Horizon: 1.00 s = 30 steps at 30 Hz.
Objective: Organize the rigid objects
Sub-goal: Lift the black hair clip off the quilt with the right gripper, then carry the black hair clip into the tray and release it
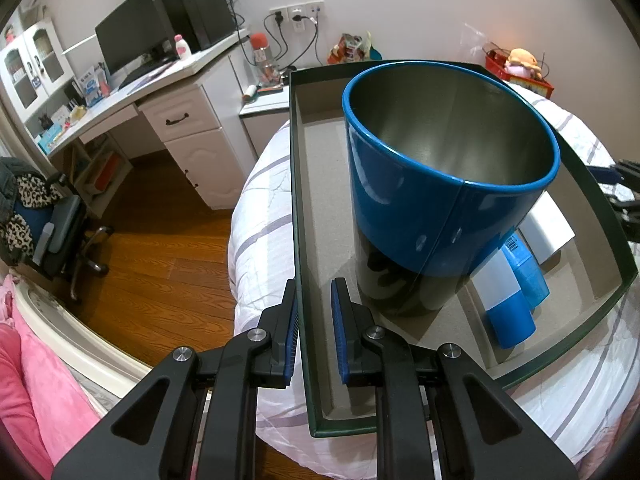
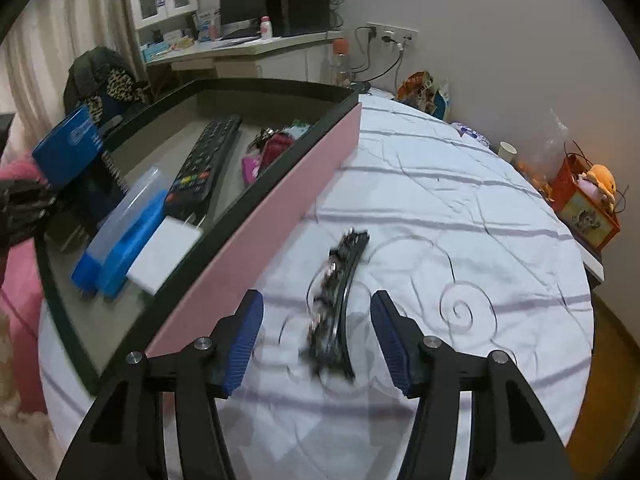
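A shallow box with a dark green rim [image 1: 298,208] lies on the bed; its outside wall is pink in the right wrist view [image 2: 280,216]. My left gripper [image 1: 314,332] is shut on the box's near wall, one pad on each side. In the box stand a blue round tin [image 1: 440,184], a blue and white case [image 1: 508,304], a white block [image 1: 548,232] and a black remote [image 2: 204,168]. My right gripper [image 2: 316,340] is open, its fingers on either side of a black beaded hair clip [image 2: 336,300] lying on the bedspread, blurred.
The striped white bedspread [image 2: 460,208] covers the bed. A red box with an orange plush toy [image 2: 592,200] sits at its far right edge. A desk with monitor [image 1: 132,40] and office chair [image 1: 60,232] stand left, over wooden floor. Pink bedding [image 1: 24,380] lies at bottom left.
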{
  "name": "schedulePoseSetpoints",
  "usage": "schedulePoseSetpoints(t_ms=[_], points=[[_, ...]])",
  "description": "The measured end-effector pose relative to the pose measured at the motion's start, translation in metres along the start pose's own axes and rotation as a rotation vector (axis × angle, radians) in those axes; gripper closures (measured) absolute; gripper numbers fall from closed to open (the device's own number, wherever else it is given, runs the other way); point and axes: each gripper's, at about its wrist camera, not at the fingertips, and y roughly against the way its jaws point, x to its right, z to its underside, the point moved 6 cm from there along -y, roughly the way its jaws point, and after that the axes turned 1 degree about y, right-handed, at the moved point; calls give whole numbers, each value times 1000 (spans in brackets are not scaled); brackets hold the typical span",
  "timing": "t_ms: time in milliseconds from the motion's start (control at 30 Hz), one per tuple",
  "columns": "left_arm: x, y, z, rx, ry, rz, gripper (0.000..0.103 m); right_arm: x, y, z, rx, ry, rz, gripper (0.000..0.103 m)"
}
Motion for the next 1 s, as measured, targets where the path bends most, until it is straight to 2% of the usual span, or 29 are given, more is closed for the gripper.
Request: schedulePoseSetpoints(t_ms=[200, 267, 333, 367, 433, 467, 700, 1000], points=[[0, 0, -1, 1, 3, 8, 89, 6, -19, -4, -38, 3, 100, 45], [-1, 0, -1, 2, 2, 10, 88, 9, -21, -2, -42, -10, 104, 46], [-2, 0, -1, 2, 3, 10, 88, 8, -21, -1, -41, -7, 112, 54], [-1, 0, -2, 2, 3, 12, 88, 8, -21, -1, -41, -7, 116, 66], [-2, 0, -1, 2, 3, 13, 88, 7, -20, -2, -46, -4, 119, 75], [-2, 0, -1, 2, 3, 13, 88, 5, -19, -2, -52, 7, 121, 83], [-2, 0, -1, 3, 3, 14, 88, -1, -11, -2, -66, 19, 154, 84], [-2, -2, -2, 4, 5, 19, 88, -5, 23, -20, 3, -24, 180, 83]])
